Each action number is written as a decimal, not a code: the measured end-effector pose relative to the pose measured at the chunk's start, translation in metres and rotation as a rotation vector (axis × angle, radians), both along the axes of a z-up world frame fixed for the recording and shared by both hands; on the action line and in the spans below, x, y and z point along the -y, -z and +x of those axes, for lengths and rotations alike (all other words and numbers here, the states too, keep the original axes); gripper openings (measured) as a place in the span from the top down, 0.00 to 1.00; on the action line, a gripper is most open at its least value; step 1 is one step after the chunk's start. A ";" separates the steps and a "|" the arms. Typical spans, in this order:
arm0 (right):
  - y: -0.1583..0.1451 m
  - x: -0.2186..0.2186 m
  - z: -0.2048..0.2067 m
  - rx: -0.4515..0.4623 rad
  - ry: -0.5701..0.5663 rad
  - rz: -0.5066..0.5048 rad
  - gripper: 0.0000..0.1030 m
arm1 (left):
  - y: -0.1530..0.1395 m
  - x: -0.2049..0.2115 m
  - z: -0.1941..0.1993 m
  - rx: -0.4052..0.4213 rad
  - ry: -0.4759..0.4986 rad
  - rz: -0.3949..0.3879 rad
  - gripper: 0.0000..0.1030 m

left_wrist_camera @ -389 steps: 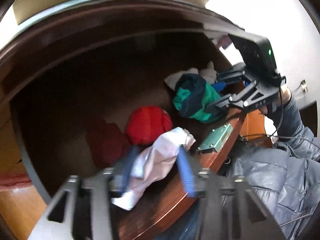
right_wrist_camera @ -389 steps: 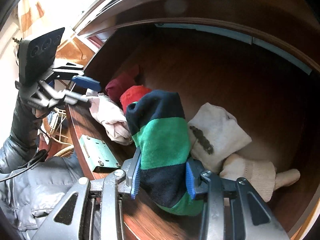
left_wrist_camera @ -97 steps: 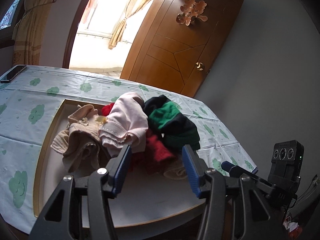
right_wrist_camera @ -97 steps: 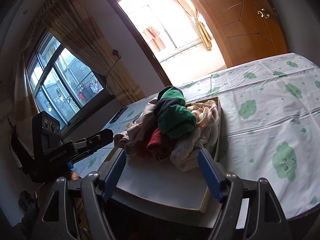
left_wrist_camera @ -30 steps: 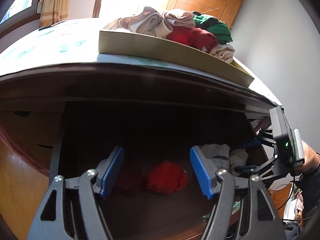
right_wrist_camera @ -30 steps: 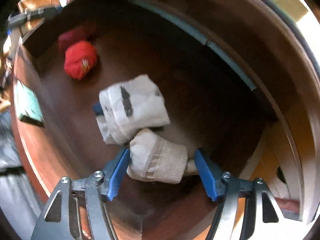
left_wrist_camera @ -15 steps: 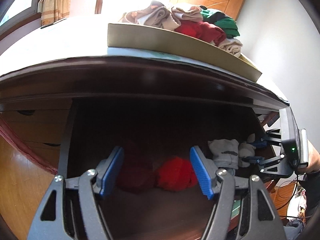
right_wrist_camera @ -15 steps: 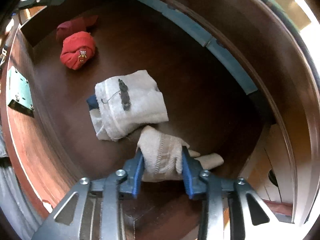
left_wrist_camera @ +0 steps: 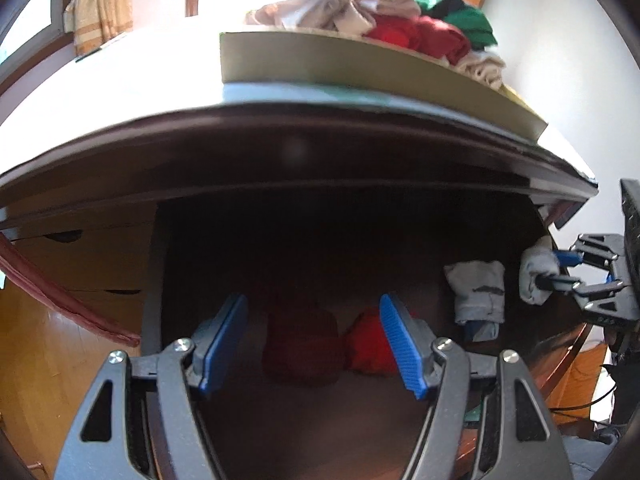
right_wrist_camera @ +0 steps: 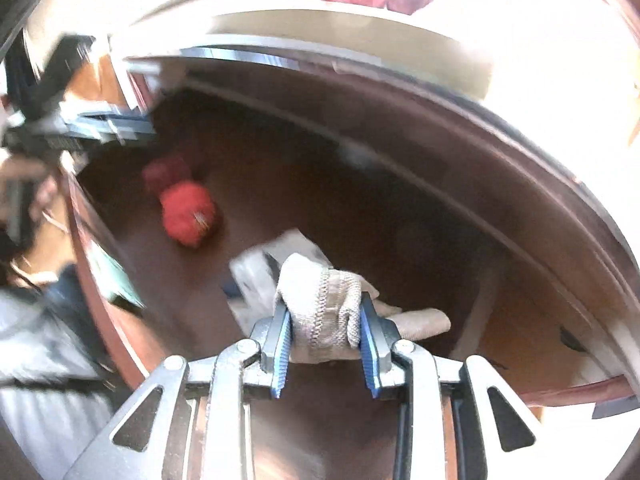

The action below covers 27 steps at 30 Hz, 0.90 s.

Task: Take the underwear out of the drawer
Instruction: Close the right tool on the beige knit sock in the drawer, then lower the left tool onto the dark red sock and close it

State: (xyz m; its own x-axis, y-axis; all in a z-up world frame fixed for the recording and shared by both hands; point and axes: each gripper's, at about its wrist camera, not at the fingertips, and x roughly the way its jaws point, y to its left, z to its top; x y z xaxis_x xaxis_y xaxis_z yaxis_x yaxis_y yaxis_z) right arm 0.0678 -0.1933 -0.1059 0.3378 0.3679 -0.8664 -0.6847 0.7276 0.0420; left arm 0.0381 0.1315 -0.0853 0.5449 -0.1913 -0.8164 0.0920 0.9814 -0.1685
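Note:
My right gripper (right_wrist_camera: pixel 325 350) is shut on a beige knitted underwear roll (right_wrist_camera: pixel 326 300) and holds it above the drawer floor; it also shows in the left wrist view (left_wrist_camera: pixel 536 276). My left gripper (left_wrist_camera: pixel 314 346) is open and empty, with a dark red roll (left_wrist_camera: pixel 302 350) between its fingers and a bright red roll (left_wrist_camera: pixel 370 346) just right of it. The bright red roll (right_wrist_camera: pixel 190 212) and a white folded piece (left_wrist_camera: pixel 478 294) lie in the open dark wood drawer (left_wrist_camera: pixel 360 232).
A shallow cardboard tray (left_wrist_camera: pixel 360 68) with several pieces of underwear stands on the tabletop above the drawer. The drawer's front edge carries a green metal lock plate (right_wrist_camera: pixel 116 276). Wooden floor and lower drawer fronts lie at the left (left_wrist_camera: pixel 80 264).
My right gripper has lifted the beige roll off the drawer floor and pulled back. My left gripper has moved a little closer to the two red rolls, still open.

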 end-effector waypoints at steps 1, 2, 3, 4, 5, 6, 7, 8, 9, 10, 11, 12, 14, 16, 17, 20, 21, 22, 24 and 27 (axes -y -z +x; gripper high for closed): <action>-0.003 -0.002 -0.002 -0.001 0.001 0.022 0.68 | 0.002 0.001 0.002 -0.014 0.007 0.005 0.33; -0.003 -0.004 -0.003 0.001 0.003 0.044 0.68 | 0.005 0.003 0.004 -0.027 0.015 0.011 0.33; -0.003 -0.006 -0.004 0.004 0.002 0.063 0.68 | 0.008 0.004 0.006 -0.043 0.023 0.019 0.33; -0.004 -0.010 -0.006 0.004 0.001 0.076 0.68 | 0.010 0.006 0.009 -0.060 0.033 0.029 0.33; -0.006 -0.014 -0.003 0.001 -0.001 0.090 0.68 | 0.012 0.008 0.011 -0.071 0.042 0.036 0.33; -0.005 -0.017 -0.004 0.004 -0.001 0.095 0.68 | 0.013 0.009 0.012 -0.082 0.051 0.042 0.33; -0.005 -0.020 -0.005 0.006 -0.004 0.099 0.68 | 0.016 0.010 0.015 -0.096 0.056 0.056 0.33; -0.005 -0.022 -0.005 0.006 -0.008 0.107 0.68 | 0.018 0.011 0.017 -0.109 0.061 0.069 0.33; -0.005 -0.024 -0.005 0.006 -0.010 0.117 0.68 | 0.021 0.011 0.020 -0.125 0.066 0.071 0.33; -0.004 -0.026 -0.004 0.005 -0.012 0.122 0.68 | 0.024 0.011 0.023 -0.147 0.068 0.065 0.33; -0.002 -0.028 -0.003 0.003 -0.014 0.128 0.68 | 0.025 0.010 0.025 -0.163 0.070 0.059 0.33; -0.001 -0.028 0.000 0.000 -0.015 0.133 0.68 | 0.026 0.011 0.028 -0.178 0.077 0.052 0.33; -0.011 -0.028 0.017 -0.006 -0.026 0.144 0.68 | 0.033 0.013 0.034 -0.225 0.089 0.051 0.33; -0.009 -0.028 0.019 -0.013 -0.026 0.151 0.68 | 0.038 0.016 0.038 -0.266 0.097 0.067 0.33; -0.009 -0.027 0.020 -0.016 -0.026 0.155 0.68 | 0.040 0.020 0.039 -0.281 0.115 0.082 0.33; -0.008 -0.025 0.022 -0.027 -0.022 0.172 0.68 | 0.047 0.023 0.044 -0.319 0.122 0.106 0.33; -0.008 -0.025 0.022 -0.023 -0.022 0.177 0.68 | 0.048 0.024 0.046 -0.329 0.121 0.105 0.33; -0.009 -0.026 0.020 -0.019 -0.024 0.179 0.68 | 0.048 0.024 0.047 -0.337 0.122 0.098 0.33; -0.008 -0.021 0.019 -0.033 -0.031 0.187 0.68 | 0.053 0.022 0.051 -0.360 0.102 0.080 0.33; -0.009 -0.015 0.020 -0.043 -0.026 0.205 0.68 | 0.058 0.018 0.055 -0.386 0.082 0.046 0.33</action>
